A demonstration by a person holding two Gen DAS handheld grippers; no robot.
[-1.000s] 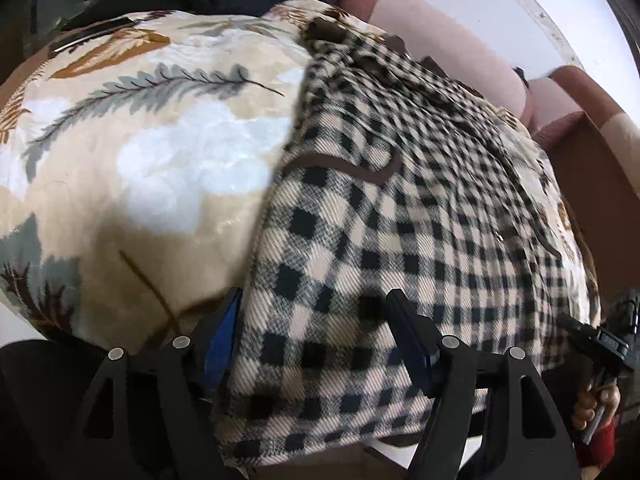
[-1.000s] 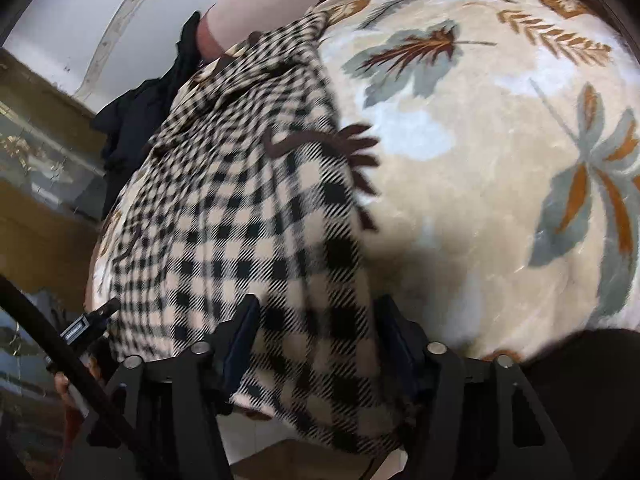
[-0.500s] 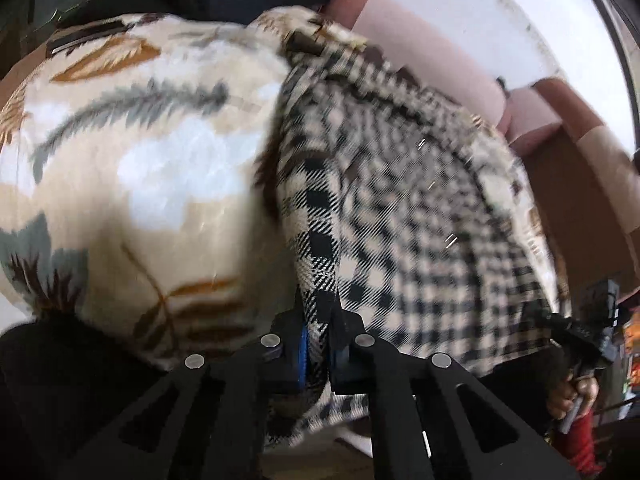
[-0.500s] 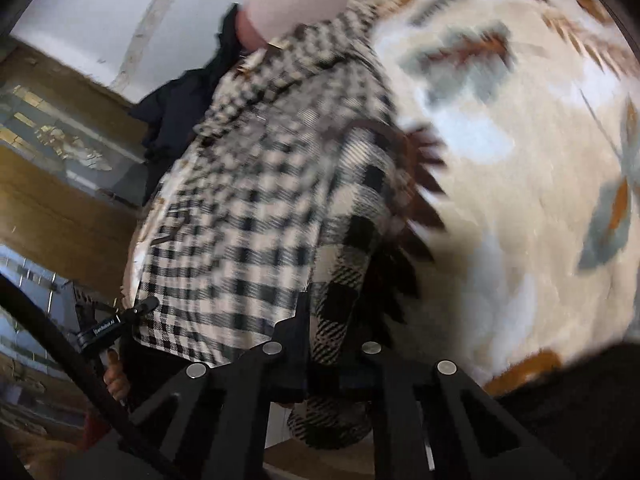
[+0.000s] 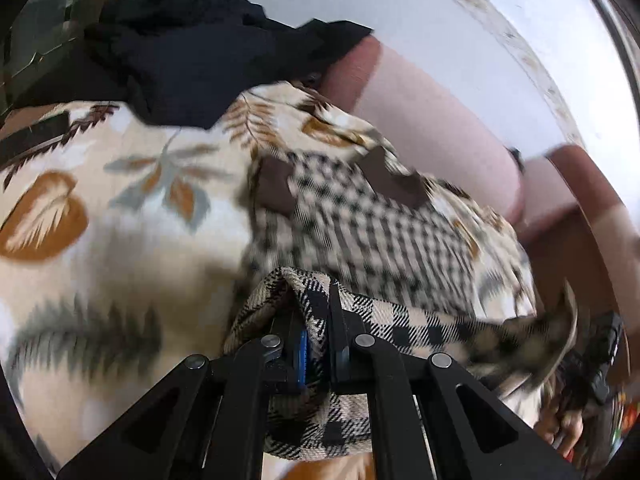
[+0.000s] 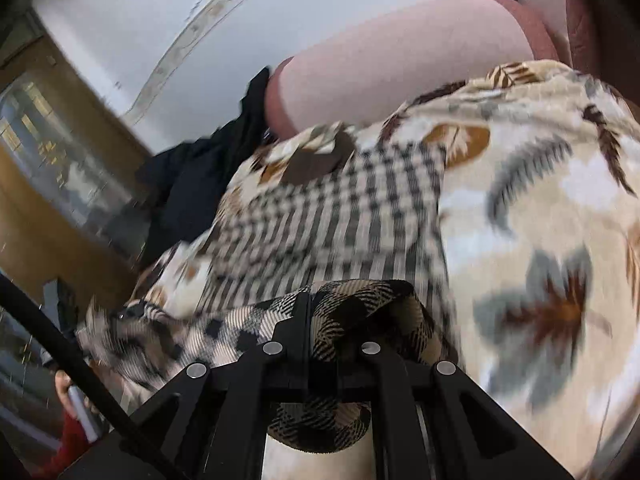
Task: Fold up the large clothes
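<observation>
A pale wall (image 5: 460, 40) with a curved trim line backs a pink sofa backrest (image 5: 432, 120), and a cream blanket (image 5: 120, 220) printed with brown and grey leaves covers the seat. At the far left end, a heap of black clothing (image 5: 192, 48) lies over the blanket's edge and against the backrest.

The checked shirt (image 5: 360, 224), beige and black with brown trim at its collar, lies on the blanket right of centre in the left wrist view. A second ago it lay flat along its whole length, with both grippers gaping wide over its near hem. Half a second ago both had pinched shut on that hem. Now the hem is lifted off the blanket and carried toward the collar, so the near part arches over the rest and much less of the flat cloth shows.

The left gripper (image 5: 318, 316) has its jaws pressed together on the left corner of the hem, fabric bunching over and beneath the fingers. The lifted edge stretches rightward from it to the right gripper (image 6: 310, 316), blurred in between. That gripper is likewise clamped tight on the right corner, with a fold of checked cloth humped over its right finger (image 6: 340, 344). In the right wrist view the shirt (image 6: 340, 216) runs away toward the backrest.
</observation>
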